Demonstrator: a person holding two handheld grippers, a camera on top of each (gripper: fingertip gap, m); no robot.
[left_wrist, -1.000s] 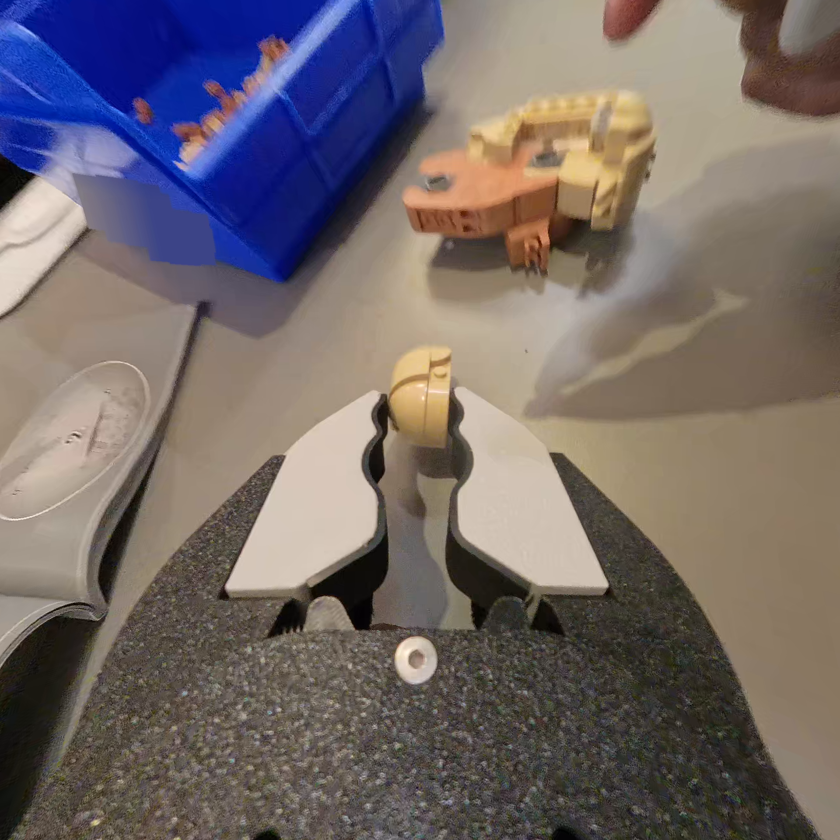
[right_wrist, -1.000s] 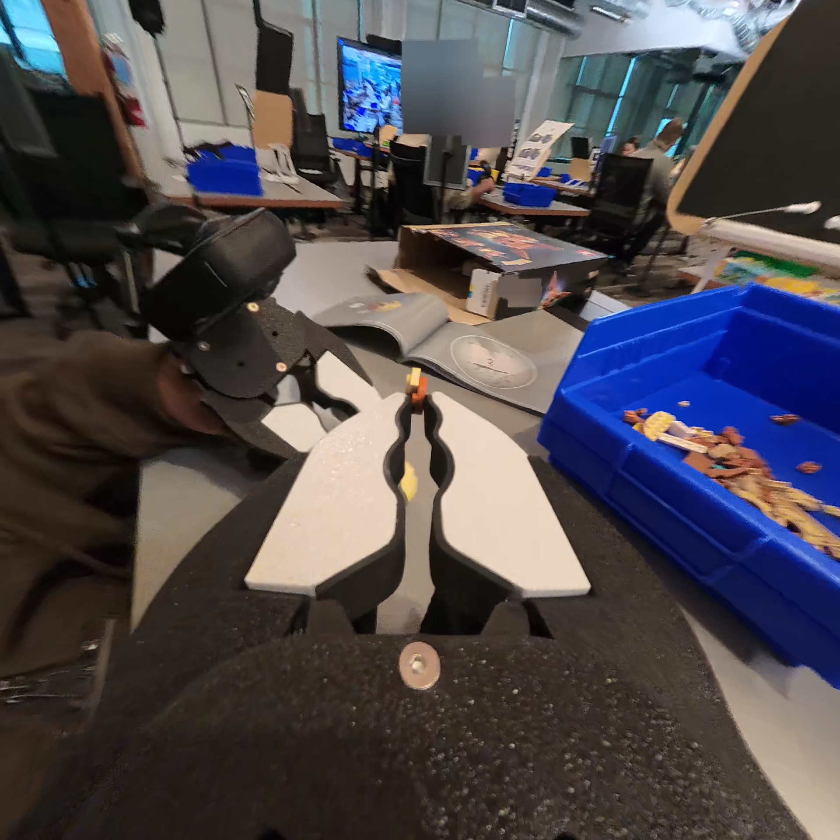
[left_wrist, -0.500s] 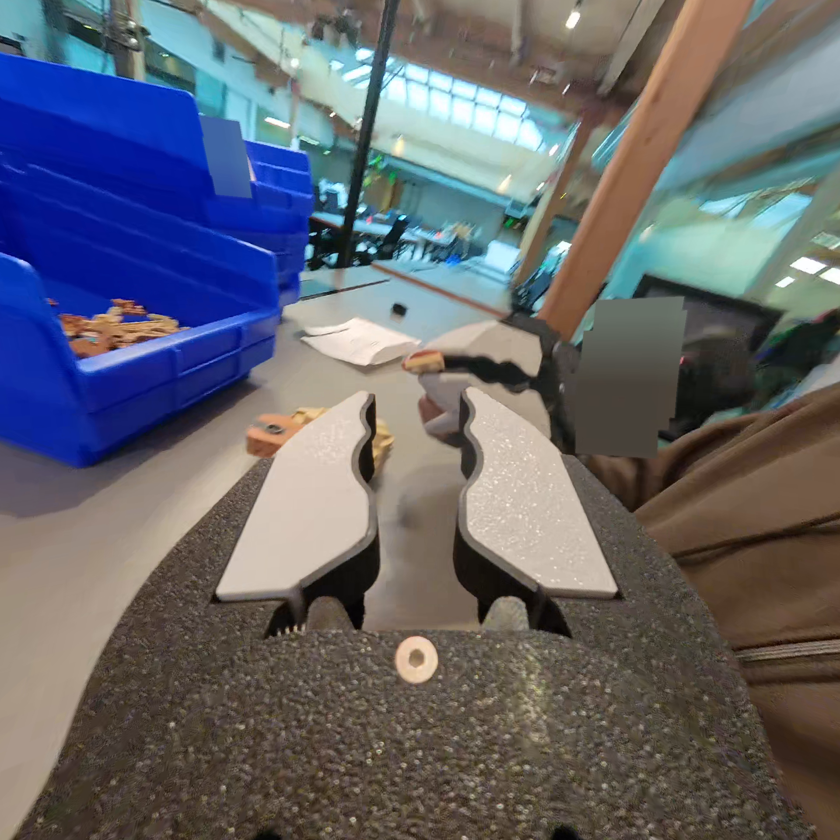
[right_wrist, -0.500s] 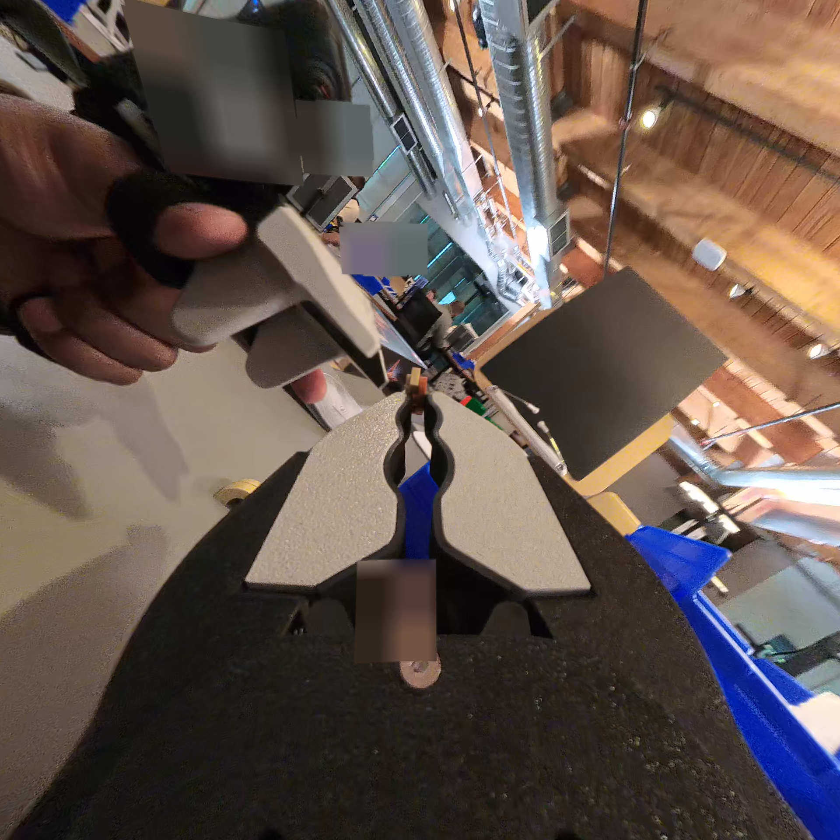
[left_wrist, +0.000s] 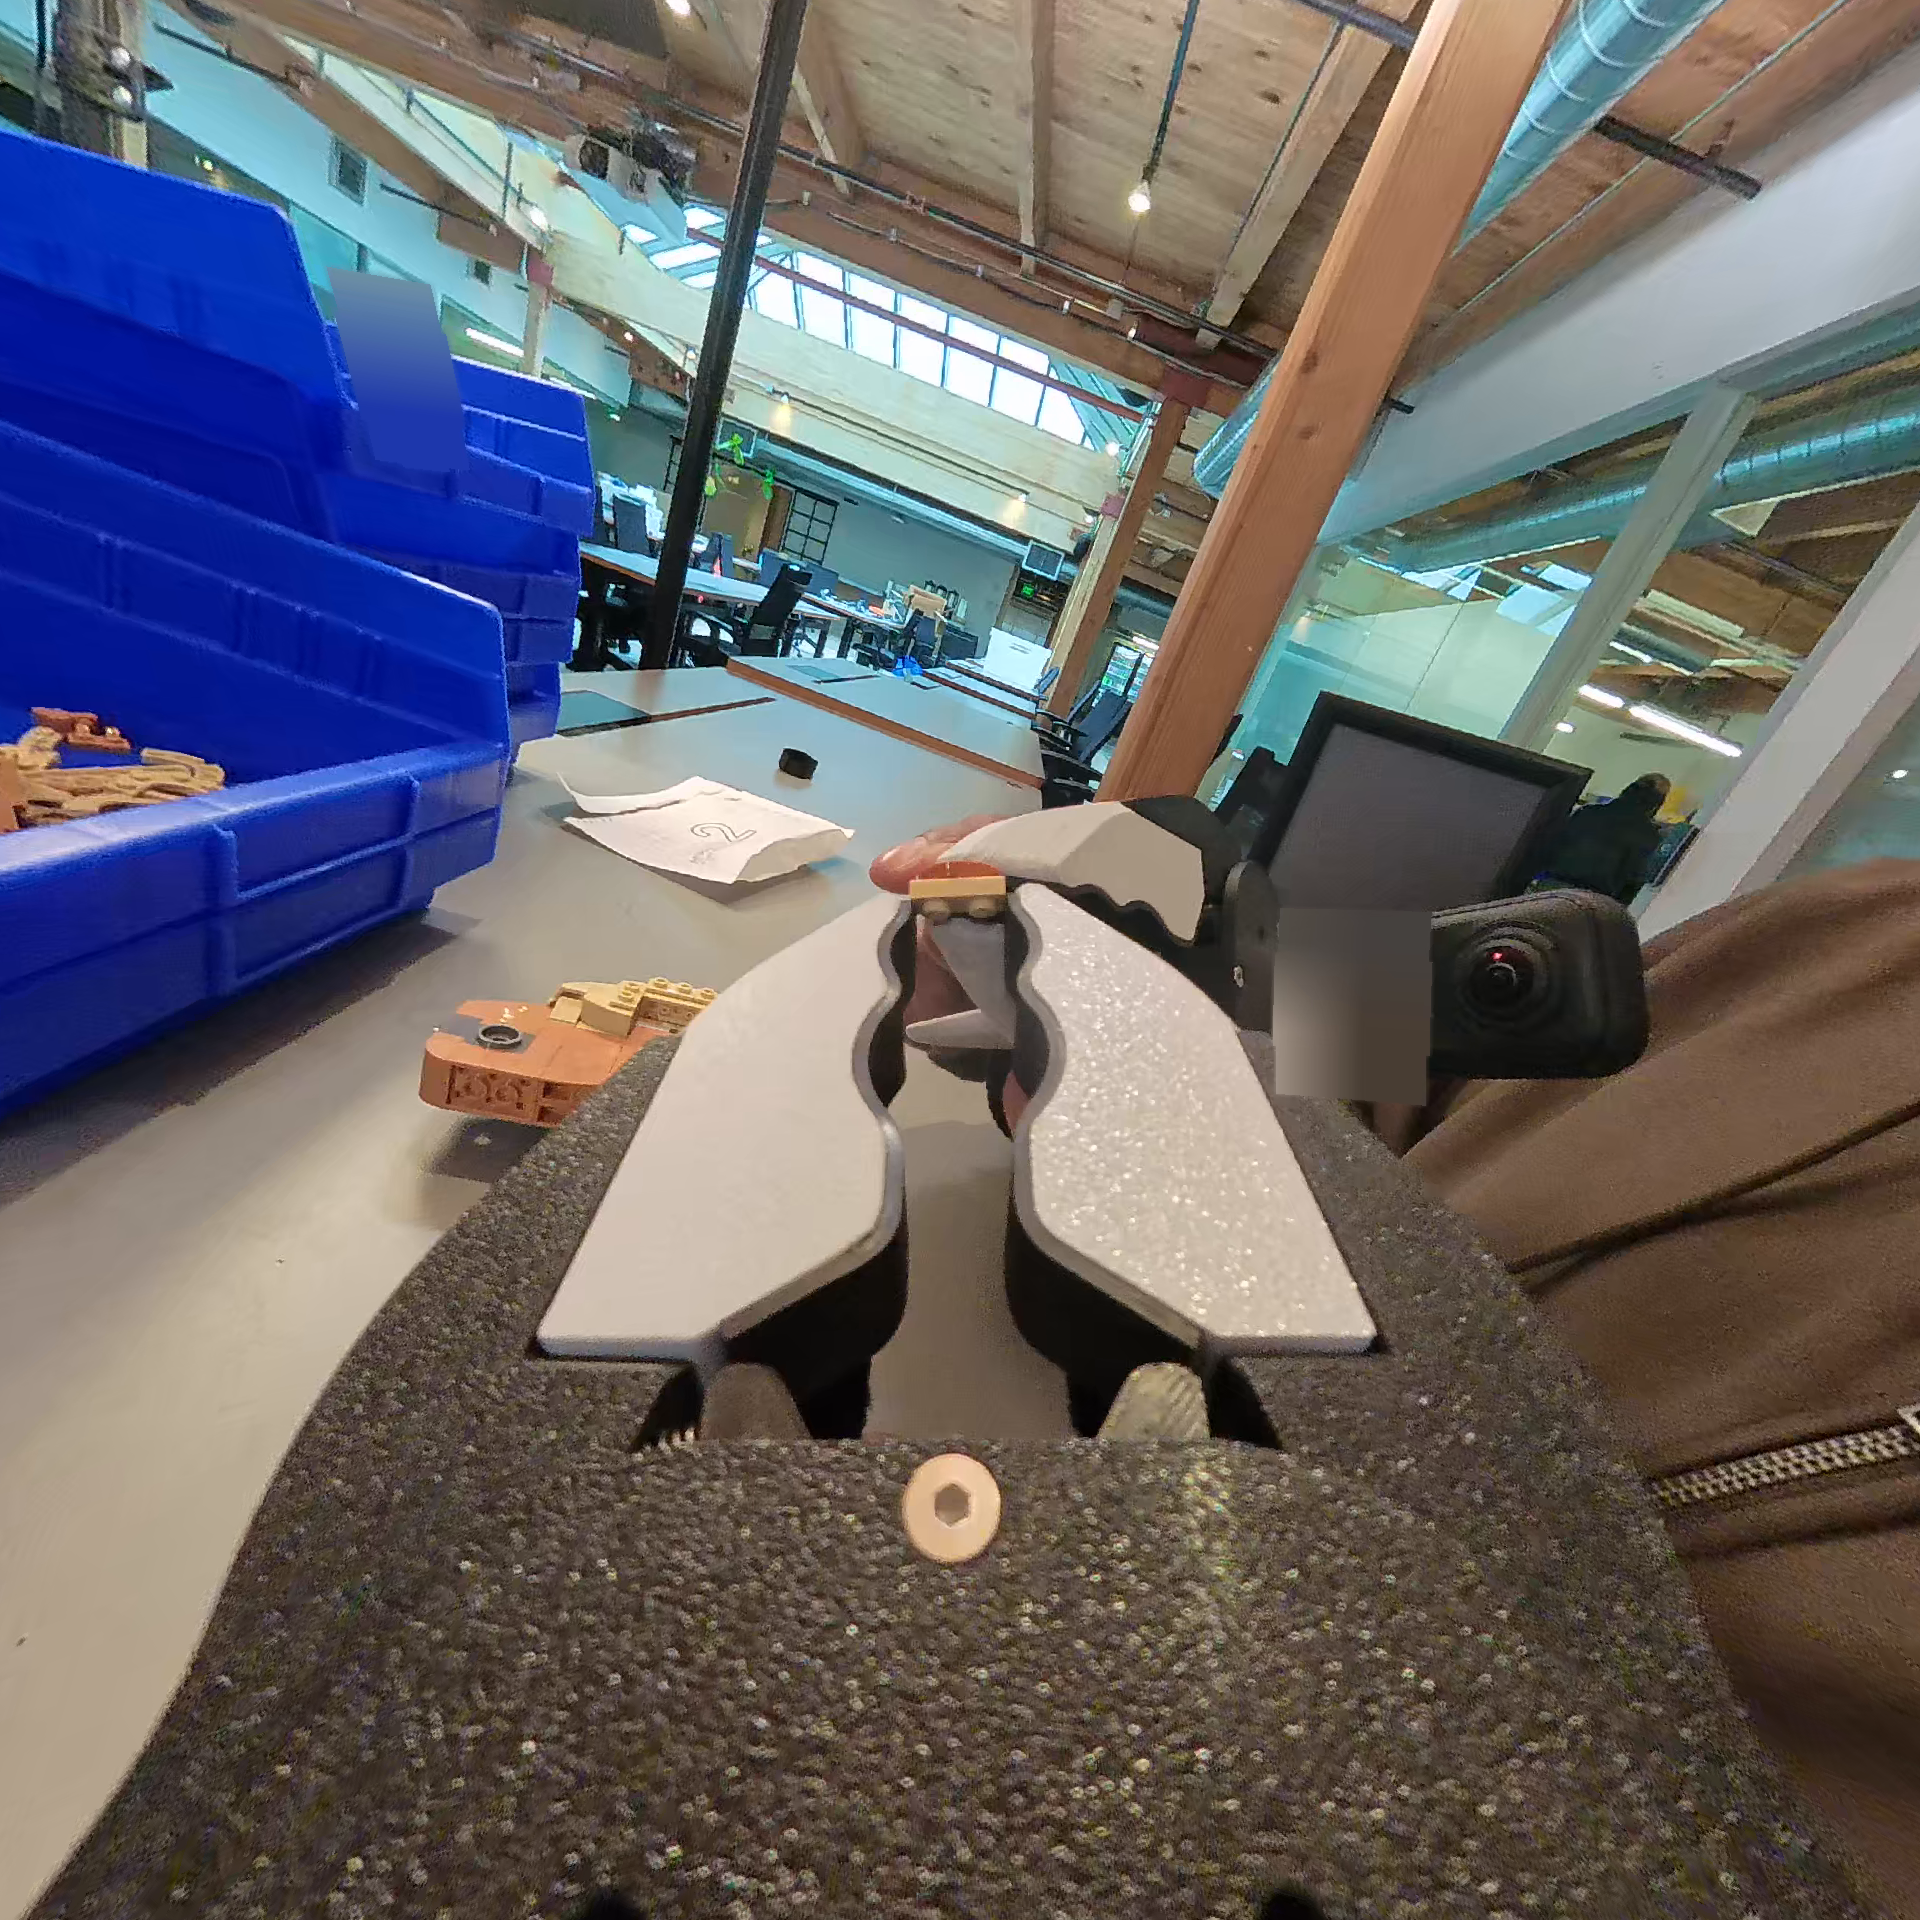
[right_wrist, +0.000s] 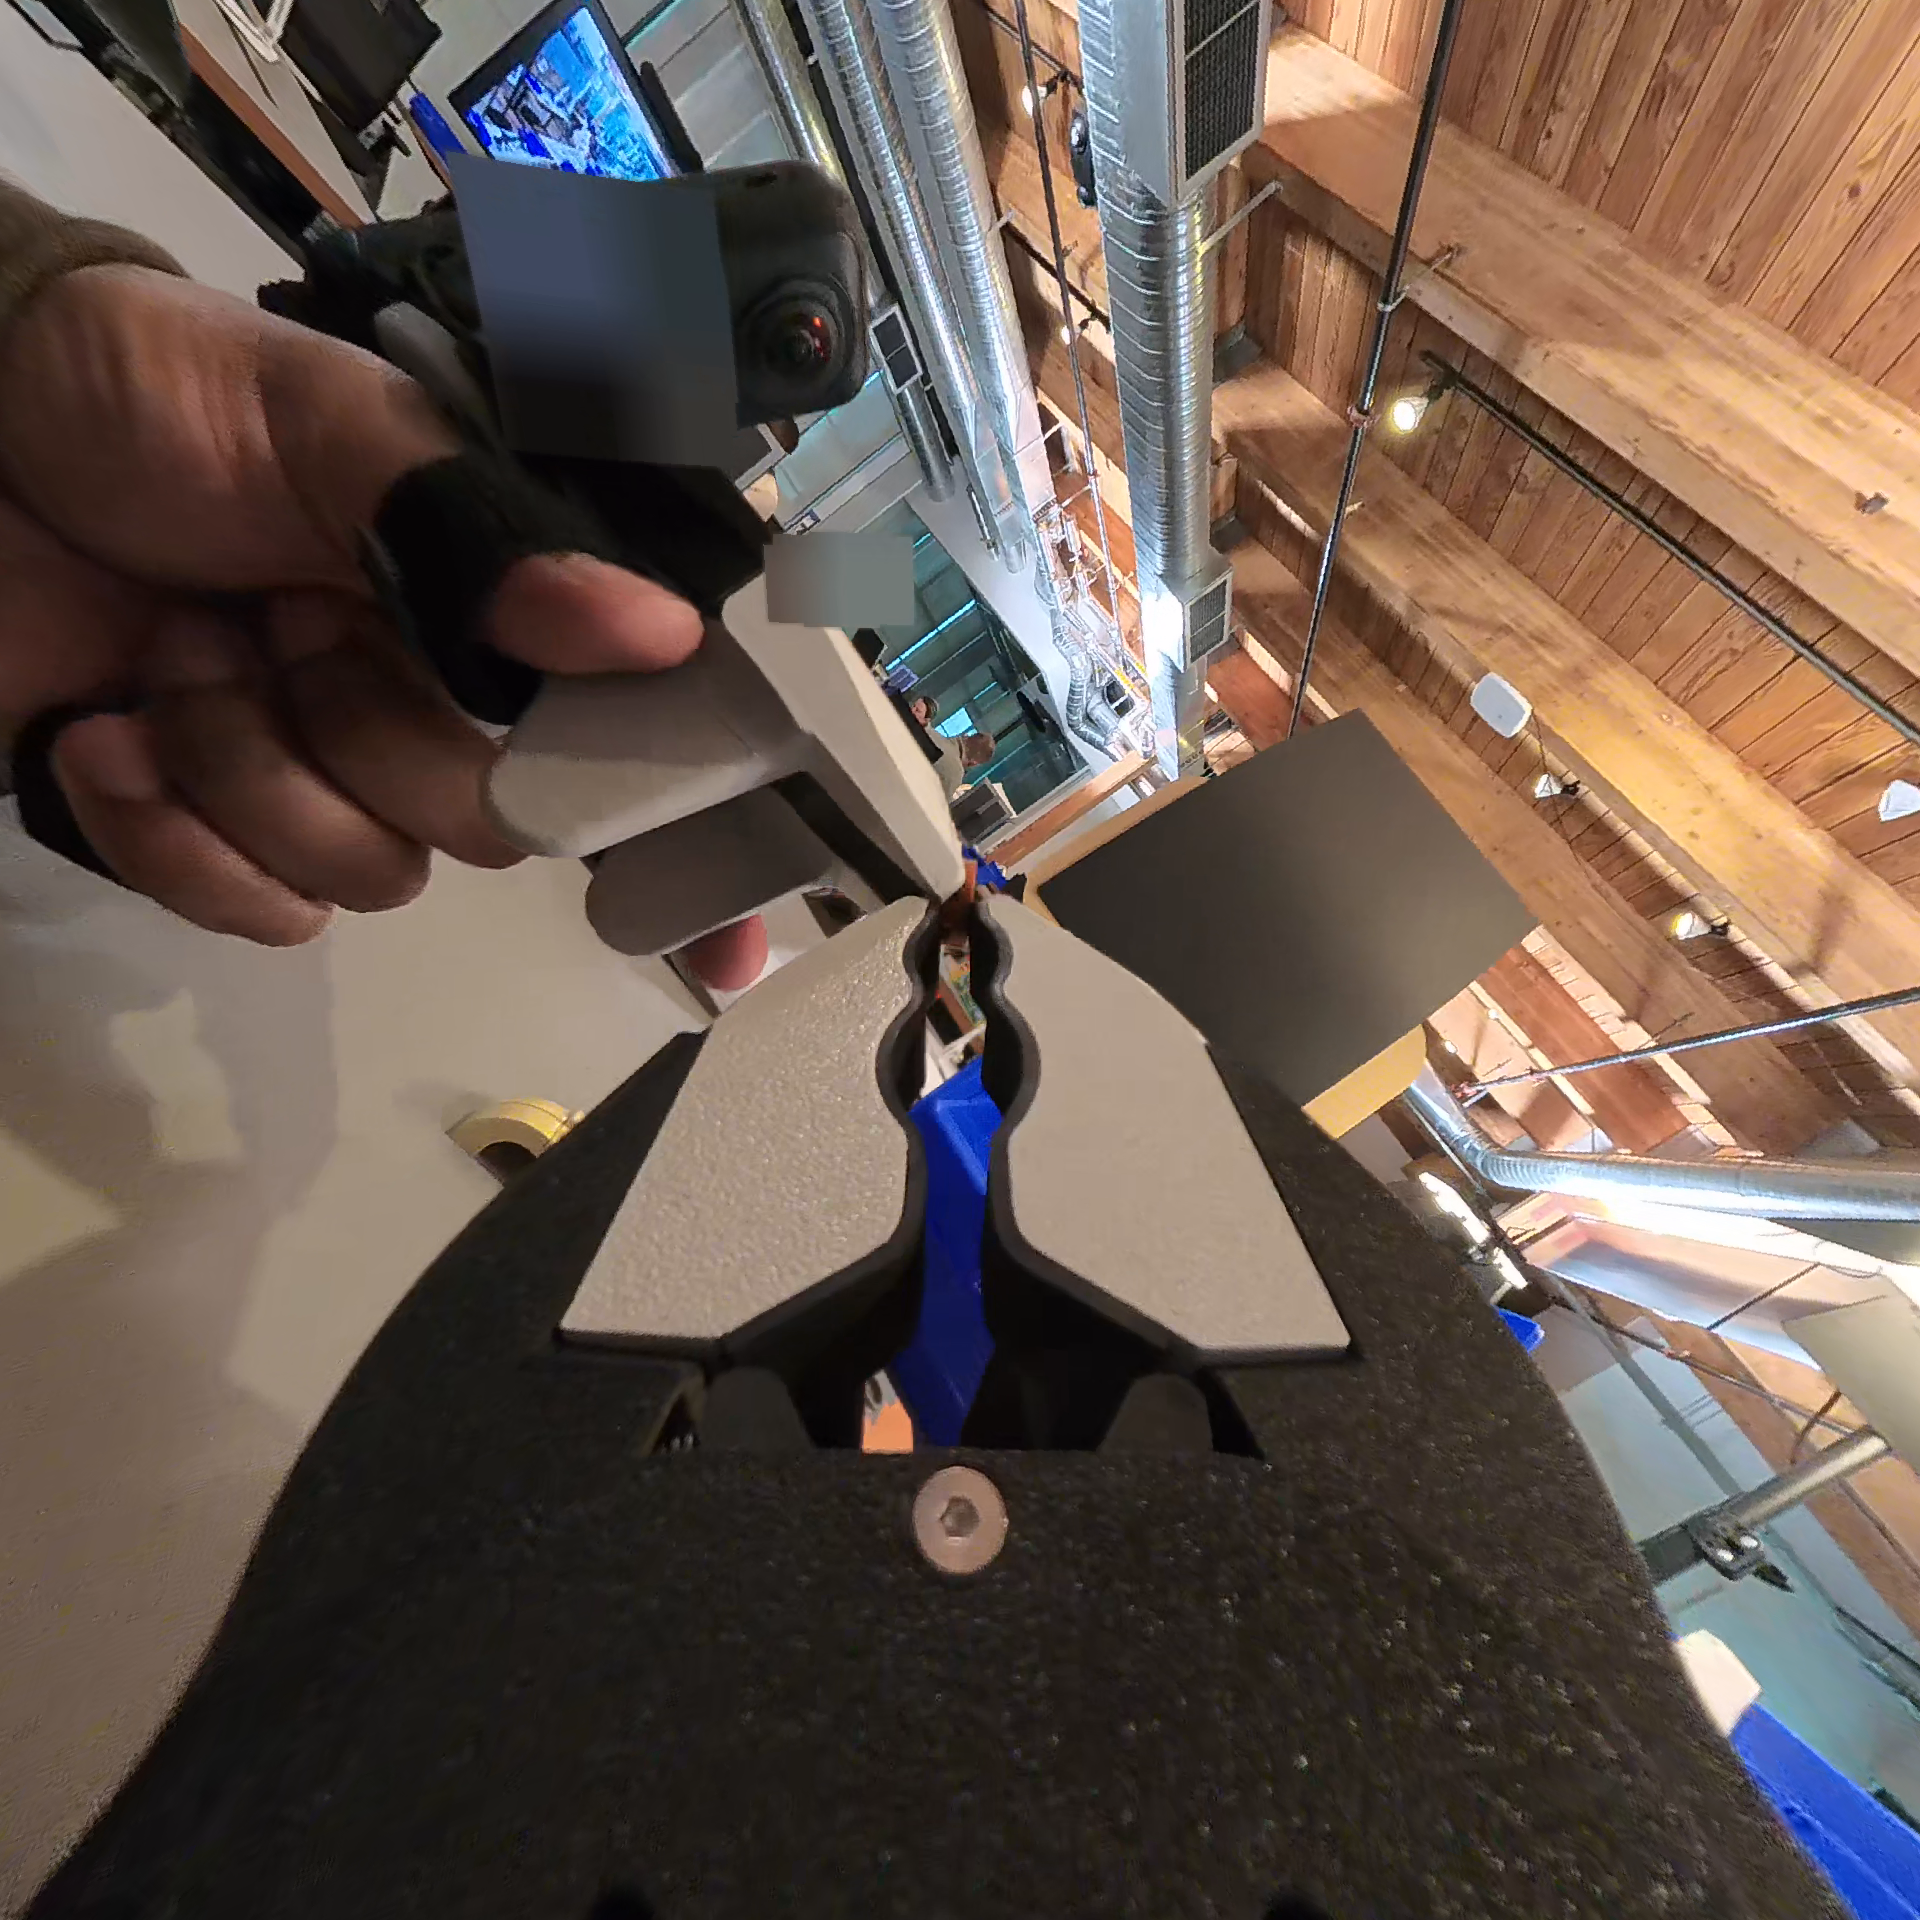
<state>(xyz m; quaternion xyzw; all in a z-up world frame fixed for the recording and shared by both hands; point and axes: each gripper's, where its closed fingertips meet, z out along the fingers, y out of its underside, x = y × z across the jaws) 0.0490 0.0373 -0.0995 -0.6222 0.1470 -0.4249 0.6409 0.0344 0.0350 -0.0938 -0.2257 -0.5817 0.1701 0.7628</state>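
- The small tan 2-stud plastic plate (left_wrist: 957, 886), with a thin reddish-brown plastic piece (left_wrist: 956, 869) stacked on it, is held up in the air above the grey table (left_wrist: 312, 1195), right where the 2 sets of tongs meet.
- A second ago the left gripper (left_wrist: 957, 914) was clamped on a rounded tan dome piece. Then it spread wide, and now it has narrowed onto the plate. The rounded tan dome piece (right_wrist: 514, 1127) lies loose on the table.
- The left gripper's jaws stand a little apart, just the plate's width, and its 2 tips look pressed against the plate's 2 ends.
- The right gripper (right_wrist: 961, 914) is almost closed, pinching the same stack top and bottom; in its own view only a sliver of reddish-brown shows between its tips.
- In the left wrist view, a half-built tan and reddish-brown brick model (left_wrist: 540, 1049) sits on the table at 9 o'clock from the plate.
- A blue plastic bin (left_wrist: 260, 831) with loose tan and brown pieces stands farther out at 9 o'clock.
- A curled white paper sheet (left_wrist: 717, 831) lies at 10 o'clock, with a small black cap (left_wrist: 797, 764) beyond it.
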